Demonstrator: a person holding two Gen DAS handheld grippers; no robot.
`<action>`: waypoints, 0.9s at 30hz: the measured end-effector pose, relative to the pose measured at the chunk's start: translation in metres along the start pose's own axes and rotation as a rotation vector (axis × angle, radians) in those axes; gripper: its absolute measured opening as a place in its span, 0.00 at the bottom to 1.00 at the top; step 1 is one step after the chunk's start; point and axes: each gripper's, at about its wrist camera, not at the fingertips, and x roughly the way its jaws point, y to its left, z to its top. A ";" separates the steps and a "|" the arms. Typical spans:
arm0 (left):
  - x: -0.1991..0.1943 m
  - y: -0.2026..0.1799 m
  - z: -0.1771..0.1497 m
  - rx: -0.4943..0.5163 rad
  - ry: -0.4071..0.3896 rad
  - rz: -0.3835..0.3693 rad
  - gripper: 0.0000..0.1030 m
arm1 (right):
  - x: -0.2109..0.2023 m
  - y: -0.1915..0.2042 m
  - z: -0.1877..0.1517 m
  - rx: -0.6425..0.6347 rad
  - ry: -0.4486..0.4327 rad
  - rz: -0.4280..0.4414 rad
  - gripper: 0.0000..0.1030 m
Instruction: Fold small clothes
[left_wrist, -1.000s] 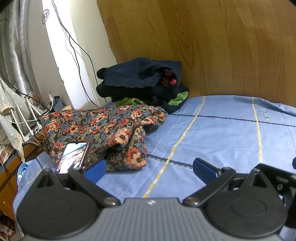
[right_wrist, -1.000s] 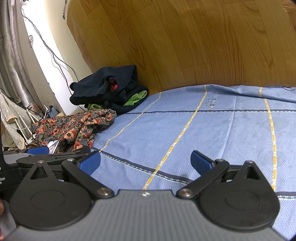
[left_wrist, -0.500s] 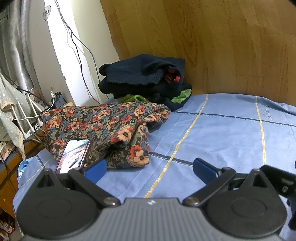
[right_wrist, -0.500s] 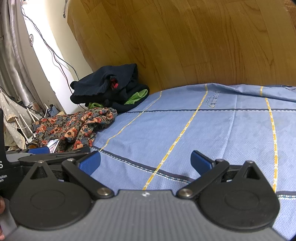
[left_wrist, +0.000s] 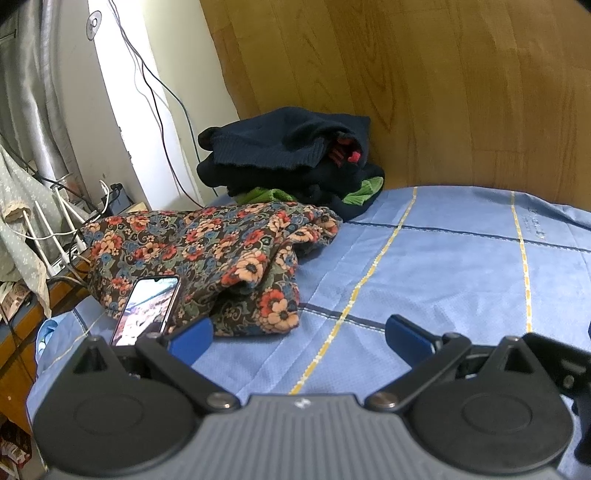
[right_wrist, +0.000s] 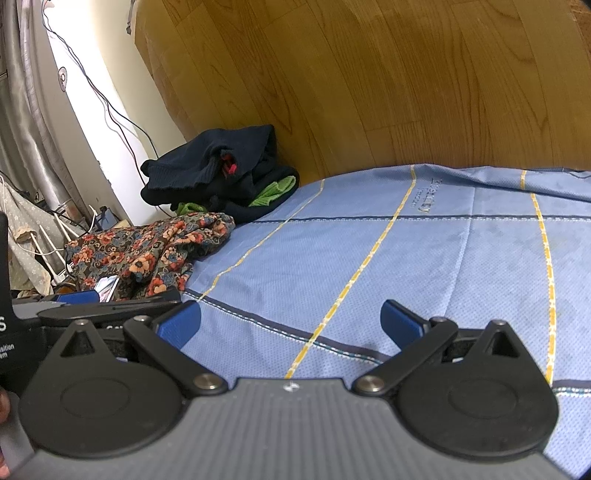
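Observation:
A crumpled floral garment (left_wrist: 207, 254) lies on the blue bed sheet (left_wrist: 443, 266) at the left; it also shows in the right wrist view (right_wrist: 147, 251). Behind it sits a pile of dark navy and green clothes (left_wrist: 288, 162), also seen in the right wrist view (right_wrist: 221, 173). My left gripper (left_wrist: 299, 336) is open and empty, low over the sheet, just right of the floral garment's near edge. My right gripper (right_wrist: 291, 321) is open and empty over bare sheet, with the left gripper's body (right_wrist: 107, 306) beside it on the left.
A phone (left_wrist: 146, 310) with its screen lit lies on the floral garment's near left corner. A wooden headboard (left_wrist: 443, 92) stands behind the bed. Cables, a white rack (left_wrist: 55, 229) and clutter lie past the bed's left edge.
Both grippers have risen or tipped slightly, so the clothes sit lower in view. The jaws stay open. Nothing on the bed has moved.

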 end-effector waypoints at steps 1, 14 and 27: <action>0.000 0.000 0.000 -0.001 0.000 0.000 1.00 | 0.000 0.000 0.000 0.000 0.000 0.000 1.00; 0.001 0.001 0.000 -0.001 0.003 0.004 1.00 | 0.000 -0.001 0.000 -0.001 0.004 0.007 1.00; 0.001 -0.001 -0.001 0.004 0.011 -0.001 1.00 | -0.003 -0.003 0.003 -0.004 -0.005 0.021 1.00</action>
